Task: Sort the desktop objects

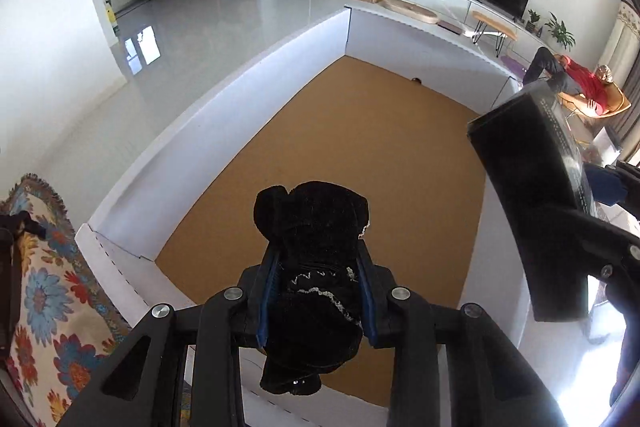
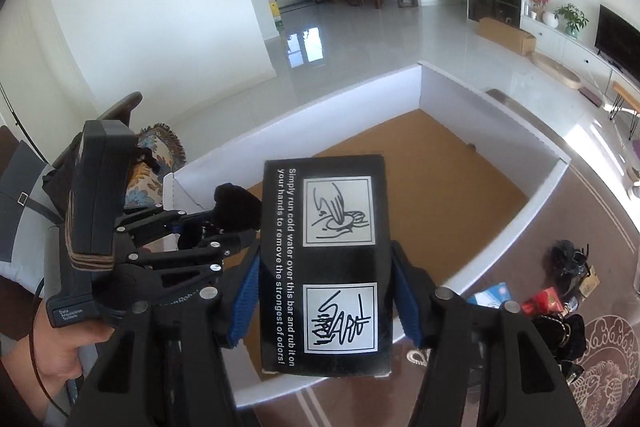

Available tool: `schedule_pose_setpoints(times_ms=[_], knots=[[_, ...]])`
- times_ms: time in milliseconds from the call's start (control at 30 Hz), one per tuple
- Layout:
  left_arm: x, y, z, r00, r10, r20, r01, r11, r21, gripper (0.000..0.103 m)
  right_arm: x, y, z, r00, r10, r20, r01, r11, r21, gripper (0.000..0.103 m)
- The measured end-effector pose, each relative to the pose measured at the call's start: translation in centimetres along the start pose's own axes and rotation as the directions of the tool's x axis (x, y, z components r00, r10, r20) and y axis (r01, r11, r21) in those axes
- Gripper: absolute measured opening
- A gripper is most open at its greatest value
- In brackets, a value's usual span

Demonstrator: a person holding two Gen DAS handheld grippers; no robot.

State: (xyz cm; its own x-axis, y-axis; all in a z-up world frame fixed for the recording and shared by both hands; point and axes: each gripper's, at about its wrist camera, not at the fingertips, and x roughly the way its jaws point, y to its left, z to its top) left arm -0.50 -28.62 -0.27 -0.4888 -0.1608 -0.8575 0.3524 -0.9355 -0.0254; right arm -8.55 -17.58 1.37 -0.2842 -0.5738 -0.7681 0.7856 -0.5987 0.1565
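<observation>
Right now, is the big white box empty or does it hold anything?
Nearly empty: the white box shows bare brown floor, with only one small dark item by the far wall.

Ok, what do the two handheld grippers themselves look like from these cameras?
Both are matte black linkage frames with silver pivot bolts and blue ribbed fingers. The left gripper carries a dark grey box on its handle, labelled "Data Acquisition System", with a thin dark cable. The right gripper has partly hidden white lettering.

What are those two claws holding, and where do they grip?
Left gripper: black cloth, pinched mid-length. Right gripper: black box, by its long sides.
</observation>
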Motion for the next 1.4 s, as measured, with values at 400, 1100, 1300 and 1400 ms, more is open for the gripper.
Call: schedule_pose_setpoints(times_ms=[400,1100,1300,1400], knots=[[0.5,2.0,-1.5,0.998,0.067,0.022,-0.065,0.996,-0.065,0.089,2.8,-1.8,-2.5,0.999,0.034,0.027,-0.037,0.993,0.109,0.084],[-0.2,-26.2,-10.6,0.725,-0.522,-0.450,0.543,0.835,-0.095,0.089,-11.4,-23.5,-21.4,0.908,-0.173,-0.381,0.309,0.891,0.332,0.103],[2.3,-27.6,-12.5,0.853,-0.454,-0.256,0.462,0.886,-0.034,0.093,-11.9,-23.7,-29.8,0.897,-0.380,-0.225,0.437,0.837,0.330,0.103],[3.2,-29.5,-12.3,0.913,-0.363,-0.188,0.385,0.918,0.095,0.096,-11.6,-23.8,-31.9,0.900,-0.403,-0.166,0.436,0.820,0.371,0.103]])
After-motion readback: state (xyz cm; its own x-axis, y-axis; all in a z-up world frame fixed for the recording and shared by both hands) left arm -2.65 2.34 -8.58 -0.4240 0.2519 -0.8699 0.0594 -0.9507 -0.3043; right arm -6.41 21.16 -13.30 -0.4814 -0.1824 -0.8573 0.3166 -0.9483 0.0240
